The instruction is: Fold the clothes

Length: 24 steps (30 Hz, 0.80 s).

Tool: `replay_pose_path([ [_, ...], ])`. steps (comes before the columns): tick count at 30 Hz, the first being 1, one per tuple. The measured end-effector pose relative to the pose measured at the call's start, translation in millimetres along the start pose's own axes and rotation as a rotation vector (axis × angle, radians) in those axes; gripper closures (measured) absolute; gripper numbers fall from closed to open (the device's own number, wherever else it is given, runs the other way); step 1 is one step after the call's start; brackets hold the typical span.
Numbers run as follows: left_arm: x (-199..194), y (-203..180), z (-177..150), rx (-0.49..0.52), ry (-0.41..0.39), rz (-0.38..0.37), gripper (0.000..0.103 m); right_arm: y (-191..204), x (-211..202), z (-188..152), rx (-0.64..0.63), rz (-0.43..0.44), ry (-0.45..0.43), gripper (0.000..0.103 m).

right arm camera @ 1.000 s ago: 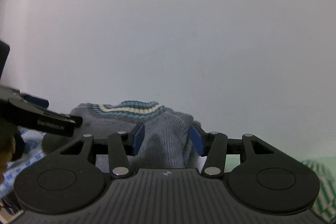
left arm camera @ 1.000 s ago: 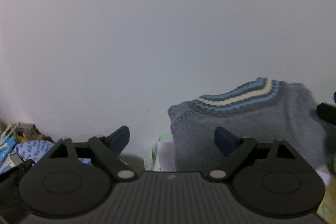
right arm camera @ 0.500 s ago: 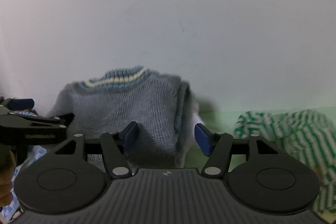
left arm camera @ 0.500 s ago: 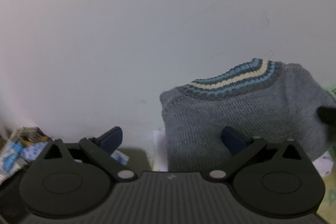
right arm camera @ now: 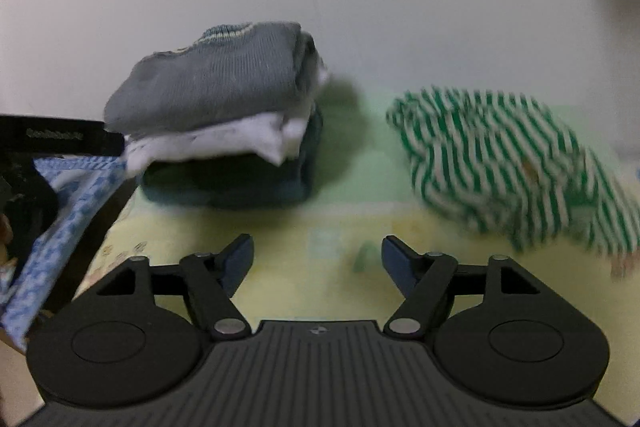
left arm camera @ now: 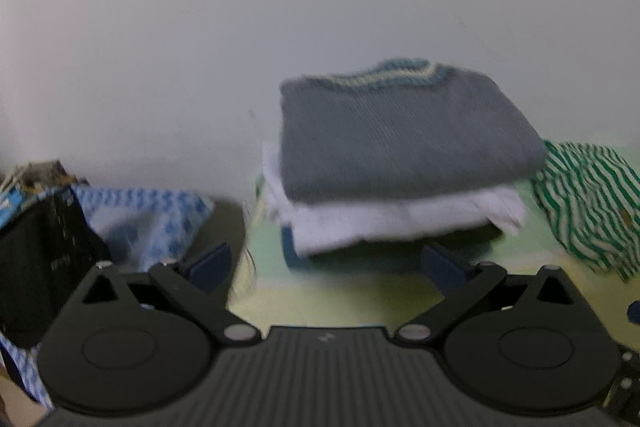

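Observation:
A folded grey knit sweater [left arm camera: 400, 135] [right arm camera: 208, 83] with a blue and cream striped collar lies on top of a stack against the wall. Under it are a folded white garment [left arm camera: 392, 219] [right arm camera: 224, 139] and a dark teal one [right arm camera: 240, 183]. A crumpled green-and-white striped shirt [right arm camera: 504, 163] [left arm camera: 588, 199] lies to the right of the stack. My left gripper [left arm camera: 326, 263] is open, a short way in front of the stack with nothing held. My right gripper [right arm camera: 318, 259] is open over the yellow-green mat [right arm camera: 320, 227], between the stack and the striped shirt.
A blue-and-white patterned cloth [left arm camera: 148, 223] [right arm camera: 68, 211] hangs over a dark box [left arm camera: 36, 247] at the left. The other gripper's black body [right arm camera: 60, 139] shows at the left edge of the right wrist view. A plain white wall [left arm camera: 320, 7] stands right behind the clothes.
The right gripper let go of the grey sweater, which now rests on the stack. Both grippers drew back and tilted down, so the mat and striped shirt came into view.

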<state>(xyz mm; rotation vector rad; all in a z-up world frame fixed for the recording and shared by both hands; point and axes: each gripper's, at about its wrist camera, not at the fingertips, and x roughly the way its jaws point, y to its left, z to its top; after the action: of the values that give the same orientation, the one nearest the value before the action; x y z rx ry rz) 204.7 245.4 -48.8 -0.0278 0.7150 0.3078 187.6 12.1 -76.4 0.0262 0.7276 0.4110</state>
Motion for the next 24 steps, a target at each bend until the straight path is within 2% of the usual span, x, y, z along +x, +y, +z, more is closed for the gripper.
replay_pose_path([
  [1,-7,-3,-5,0.002,0.009,-0.007,0.001,-1,-2,-3,0.021,0.007,0.011,0.021],
  [5,-27,-20,-20,0.014,0.048,-0.032,0.001,-6,-10,-13,0.105,0.034,0.053,0.021],
  [9,-44,-42,-32,0.048,0.054,-0.016,0.001,-12,-18,-22,0.191,0.065,0.091,0.021],
  [14,-65,-65,-41,0.063,0.045,0.011,0.0,-41,-50,-16,0.295,0.158,0.022,0.021],
  [18,-74,-83,-46,0.06,0.057,0.027,0.0,-52,-81,-5,0.231,0.182,-0.08,0.021],
  [24,-80,-117,-53,0.077,0.07,0.063,0.0,-49,-91,-7,-0.023,0.11,-0.021,0.021],
])
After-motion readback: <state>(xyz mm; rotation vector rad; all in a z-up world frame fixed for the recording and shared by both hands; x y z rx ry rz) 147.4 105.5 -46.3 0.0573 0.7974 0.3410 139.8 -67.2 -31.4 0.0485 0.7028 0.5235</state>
